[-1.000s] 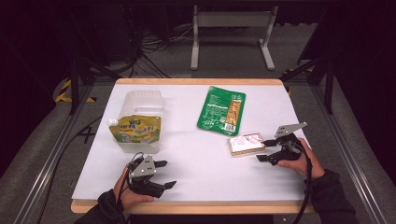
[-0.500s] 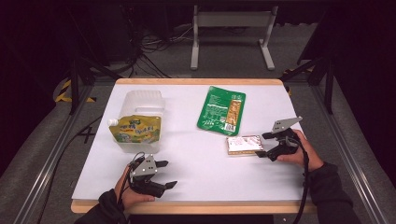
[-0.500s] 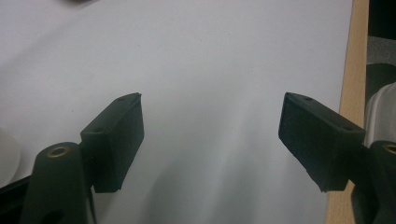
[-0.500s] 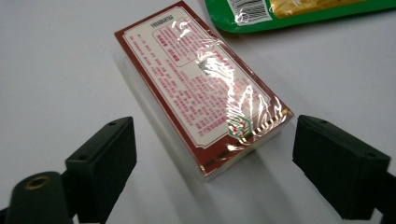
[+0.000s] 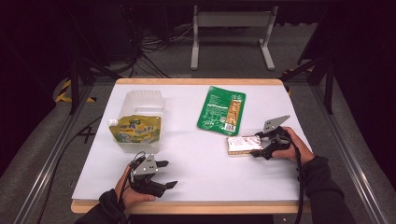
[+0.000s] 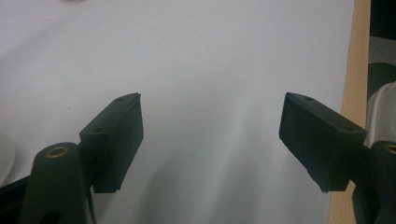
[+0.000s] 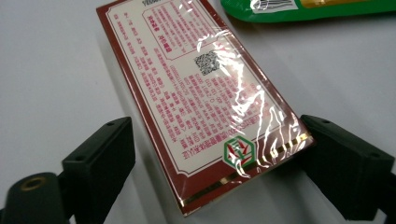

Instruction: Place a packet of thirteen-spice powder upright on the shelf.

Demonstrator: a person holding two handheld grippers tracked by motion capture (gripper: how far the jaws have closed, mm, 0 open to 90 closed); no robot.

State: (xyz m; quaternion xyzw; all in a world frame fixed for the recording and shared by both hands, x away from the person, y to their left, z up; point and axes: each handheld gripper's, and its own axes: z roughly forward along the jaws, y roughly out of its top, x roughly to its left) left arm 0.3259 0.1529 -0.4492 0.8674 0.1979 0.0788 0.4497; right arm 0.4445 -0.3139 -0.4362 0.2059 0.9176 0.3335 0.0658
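Note:
A flat box (image 5: 240,144) with a dark red border and clear wrap lies at the table's right. My right gripper (image 5: 256,144) reaches it from the right. In the right gripper view the box (image 7: 205,88) lies between the jaws of the right gripper (image 7: 217,140). These have just been opening; the left jaw stands clear of the box and the right one sits at its corner. My left gripper (image 5: 169,174) rests near the front edge. It (image 6: 210,121) is open with nothing but white tabletop between its jaws.
A green packet (image 5: 221,110) lies just beyond the box, its edge (image 7: 299,7) at the top of the right gripper view. A yellow-green pouch (image 5: 136,129) leans on a clear plastic container (image 5: 140,100) at the left. The white table (image 5: 201,172) has a wooden rim.
My right hand has slid left toward the box, so its jaws now straddle the box's near end. The left hand has stayed put.

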